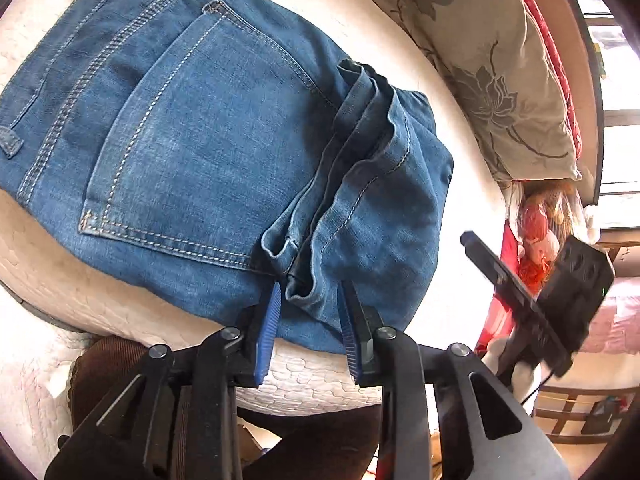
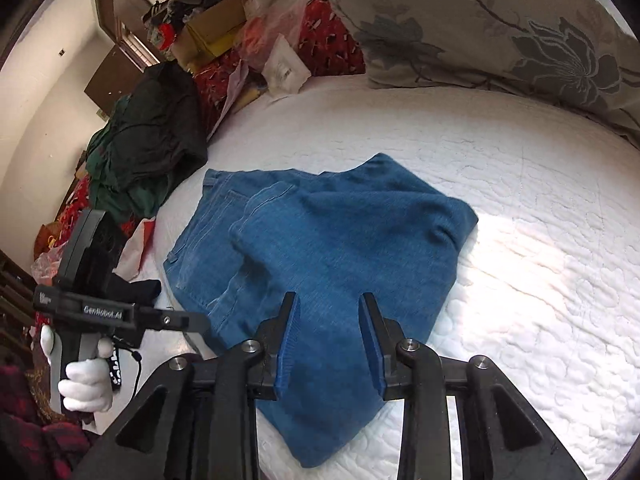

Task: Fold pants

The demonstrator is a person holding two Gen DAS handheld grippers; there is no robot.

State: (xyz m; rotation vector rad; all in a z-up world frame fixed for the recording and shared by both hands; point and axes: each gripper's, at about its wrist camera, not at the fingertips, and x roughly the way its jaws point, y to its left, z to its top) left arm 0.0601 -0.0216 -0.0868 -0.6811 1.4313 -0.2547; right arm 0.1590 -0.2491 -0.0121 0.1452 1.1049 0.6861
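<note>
One pair of blue denim jeans [image 1: 224, 136] lies folded into a thick bundle on the white quilted mattress [image 1: 320, 380] of a bed, its stitched back pocket [image 1: 192, 152] facing up and the hems [image 1: 320, 216] bunched just ahead of the left hand-held gripper [image 1: 310, 316]. That gripper's jaws stand apart, ribbed blue pads flanking the cuff edge, gripping nothing. The right hand-held gripper [image 2: 329, 330] hovers above the near corner of the jeans [image 2: 320, 264], its jaws also apart and empty. Beyond both grippers leans a grey pillow [image 2: 500, 28] with a printed flower pattern. Ahead and left of the right gripper sit a heap of dark green clothes [image 2: 148, 140], cardboard boxes [image 2: 212, 28] and plastic bags [image 2: 276, 32].
</note>
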